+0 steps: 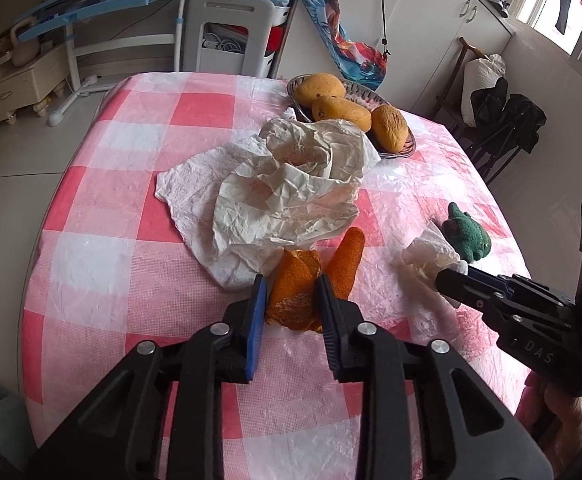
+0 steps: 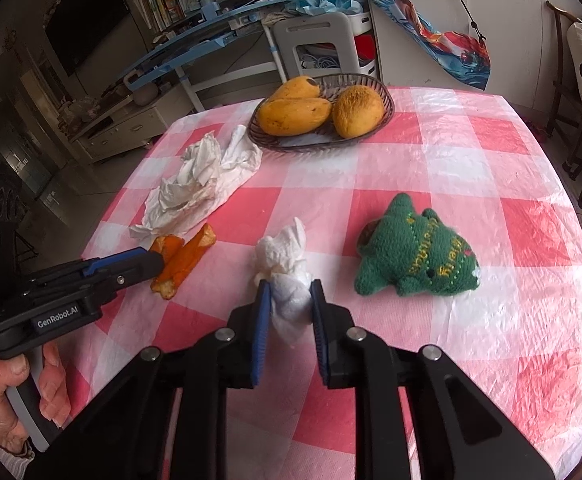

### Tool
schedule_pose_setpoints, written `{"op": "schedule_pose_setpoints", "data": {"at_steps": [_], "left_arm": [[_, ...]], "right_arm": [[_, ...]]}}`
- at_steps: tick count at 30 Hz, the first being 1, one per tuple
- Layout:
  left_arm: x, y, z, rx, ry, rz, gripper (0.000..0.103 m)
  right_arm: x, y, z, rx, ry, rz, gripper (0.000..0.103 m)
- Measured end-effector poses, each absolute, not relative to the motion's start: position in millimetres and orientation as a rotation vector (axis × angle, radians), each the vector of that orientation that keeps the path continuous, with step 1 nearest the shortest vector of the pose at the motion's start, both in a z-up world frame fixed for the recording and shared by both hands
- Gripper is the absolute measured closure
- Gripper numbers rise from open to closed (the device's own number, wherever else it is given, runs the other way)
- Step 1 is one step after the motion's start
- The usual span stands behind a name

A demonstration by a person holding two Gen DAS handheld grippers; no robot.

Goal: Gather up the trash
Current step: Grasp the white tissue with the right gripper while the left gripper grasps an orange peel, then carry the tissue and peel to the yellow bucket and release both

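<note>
While both tools close on separate scraps, the step in hand appears to be the grasp that precedes lifting. At far left lies the large crumpled sheet of white paper (image 1: 283, 184), loose on the pink-and-white checked tabletop (image 1: 103, 184). Just beside it, the left gripper (image 1: 291, 292) reaches forward and low, its blue-padded fingers (image 1: 255, 320) set on either side of the curled orange fruit peel (image 1: 295, 284), pinching it or very nearly so; contact is hard to confirm through the fisheye. Further right, the right gripper (image 2: 289, 300) pinches the small wad of white tissue (image 2: 285, 268), which rests on the tabletop. Rightmost sits the green knitted toy (image 2: 415, 256), apart from both. Next, each scrap probably needs a firm squeeze and a straight lift toward a bin, none clearly in view.
</note>
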State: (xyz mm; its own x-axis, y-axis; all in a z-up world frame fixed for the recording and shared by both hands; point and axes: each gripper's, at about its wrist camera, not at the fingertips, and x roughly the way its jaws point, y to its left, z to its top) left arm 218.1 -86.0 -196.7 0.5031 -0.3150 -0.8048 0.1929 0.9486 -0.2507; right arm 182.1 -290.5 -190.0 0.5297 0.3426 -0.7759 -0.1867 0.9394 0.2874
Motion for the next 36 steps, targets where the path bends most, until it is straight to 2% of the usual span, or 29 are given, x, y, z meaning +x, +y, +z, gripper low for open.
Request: {"op": "schedule_pose_setpoints", "data": {"at_steps": [17,24,36], "left_arm": [[119,-74,-156,-0.140,0.921,-0.300,0.080],[65,-82,-147,-0.100,0.931,-0.327,0.080],[-25,-99,-156,-0.034,0.984,-0.386,0.080]], "right_arm": [[125,-301,-161,0.243,0.911,0.414,0.082],[63,-310,-154,0.313,0.880,0.418,0.082],[-47,-315,-168,0.360,0.940,0.385,0.082]]}}
